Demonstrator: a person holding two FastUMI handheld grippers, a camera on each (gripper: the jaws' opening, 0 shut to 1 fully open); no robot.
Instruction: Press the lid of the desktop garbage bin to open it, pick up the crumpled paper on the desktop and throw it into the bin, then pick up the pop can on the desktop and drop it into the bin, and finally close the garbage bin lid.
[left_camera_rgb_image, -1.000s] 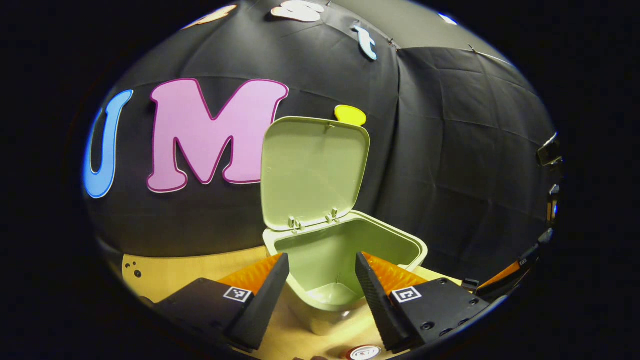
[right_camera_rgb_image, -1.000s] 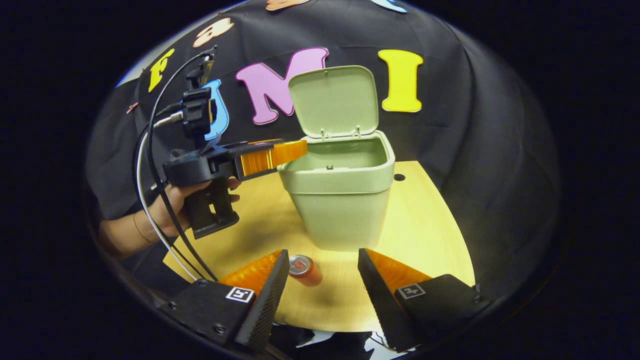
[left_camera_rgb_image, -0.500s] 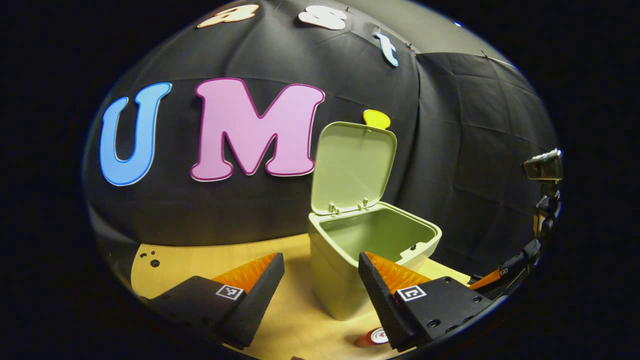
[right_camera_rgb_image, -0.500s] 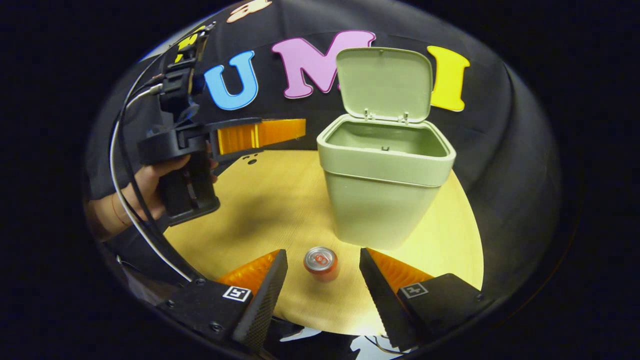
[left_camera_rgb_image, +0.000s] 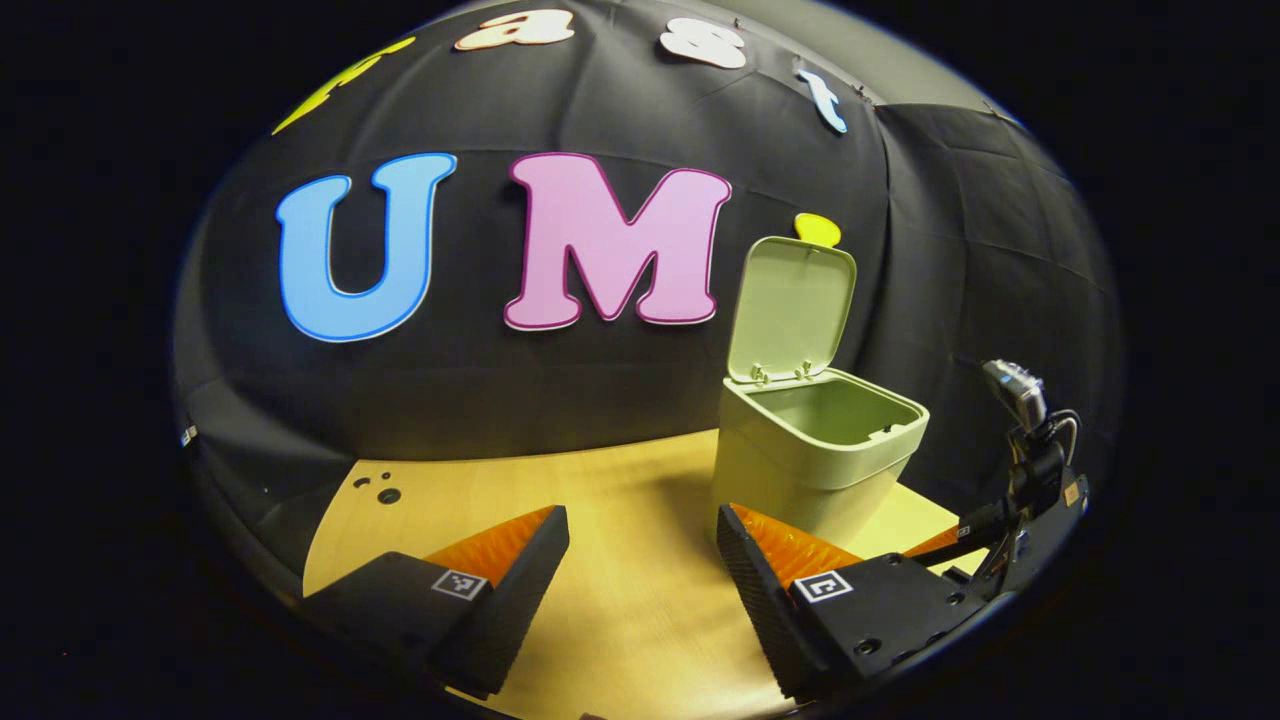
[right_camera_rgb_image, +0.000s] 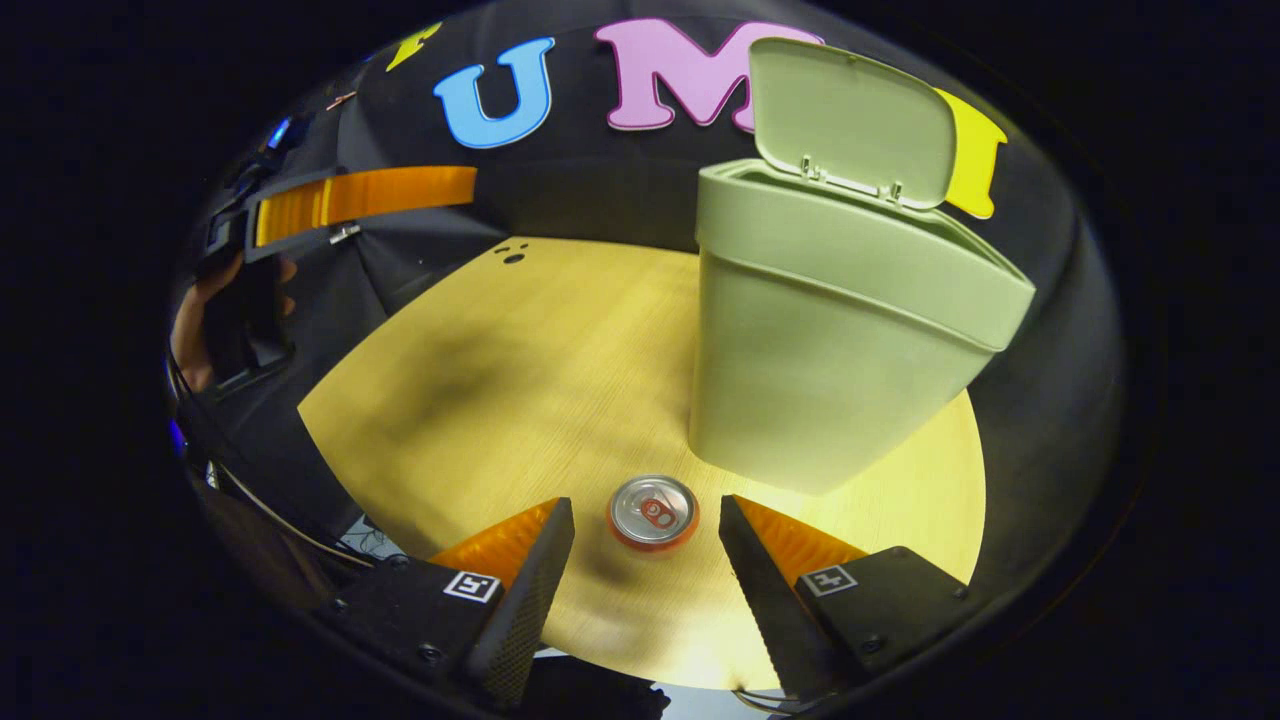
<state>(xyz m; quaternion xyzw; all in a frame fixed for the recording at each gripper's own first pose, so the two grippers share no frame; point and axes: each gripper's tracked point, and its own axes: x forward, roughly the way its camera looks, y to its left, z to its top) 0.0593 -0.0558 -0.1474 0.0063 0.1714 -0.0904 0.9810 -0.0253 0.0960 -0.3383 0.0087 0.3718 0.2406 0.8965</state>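
In the right gripper view, the left gripper (right_camera_rgb_image: 440, 187) sits at the far left edge, held in a hand (right_camera_rgb_image: 190, 335) above the table's (right_camera_rgb_image: 480, 370) left side, well apart from everything else; in its own view its fingers stand spread with nothing between them (left_camera_rgb_image: 640, 560), which suits a hand that has no work in this step and is kept out of the way. Moving right across the bare wood, there is no crumpled paper lying on the table, so the paper step is probably done, though the inside of the bin cannot be seen well enough to confirm it. Next comes the pop can (right_camera_rgb_image: 653, 511), standing upright on the table near its front edge, just in front of the bin (right_camera_rgb_image: 820, 340). The right gripper (right_camera_rgb_image: 645, 560) hovers over it with its fingers released and one on either side of the can, neither touching it, which reads as lining up for a grasp. To the right the bin stands with its lid (right_camera_rgb_image: 850, 120) tipped up and back, leaving the mouth open for the drop. The bin's near wall rises just behind the can, so the lift will likely have to clear the rim before the can moves over the opening.
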